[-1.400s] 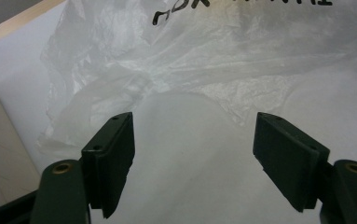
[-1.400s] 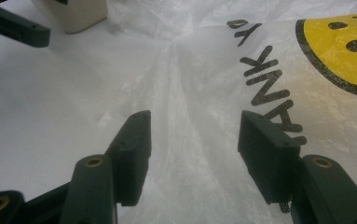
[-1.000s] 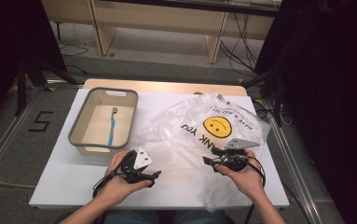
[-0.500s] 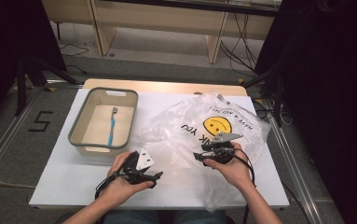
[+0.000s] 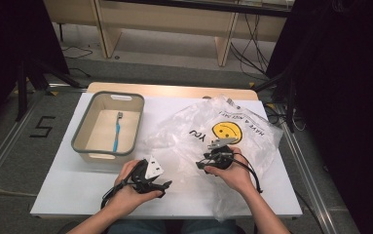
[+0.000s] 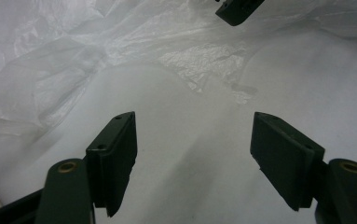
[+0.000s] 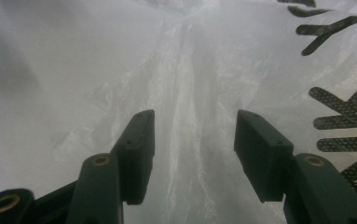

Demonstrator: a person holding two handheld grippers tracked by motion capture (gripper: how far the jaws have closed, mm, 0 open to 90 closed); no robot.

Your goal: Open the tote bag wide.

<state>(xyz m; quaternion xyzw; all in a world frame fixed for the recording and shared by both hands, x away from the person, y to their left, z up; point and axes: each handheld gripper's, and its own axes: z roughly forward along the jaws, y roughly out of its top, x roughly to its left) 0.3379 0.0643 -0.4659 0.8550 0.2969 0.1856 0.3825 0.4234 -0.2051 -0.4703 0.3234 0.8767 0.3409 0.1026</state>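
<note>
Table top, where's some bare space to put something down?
Free: the strip of table in front of the basket, beside the left gripper, and the far edge between basket and plastic bag. Crowded: the right half, under the bag and the right gripper.

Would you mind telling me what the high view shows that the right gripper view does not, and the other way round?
High view alone: the grey-rimmed bin with a blue toothbrush lying inside, the white table, the yellow smiley face on the bag, and the left gripper held low by the bag's near edge.

Right gripper view alone: a close look between the right gripper's open jaws, with a wrinkled ridge of plastic running up between them, unpinched.

Both: the clear plastic bag with its black lettering, and the right gripper above it.
</note>
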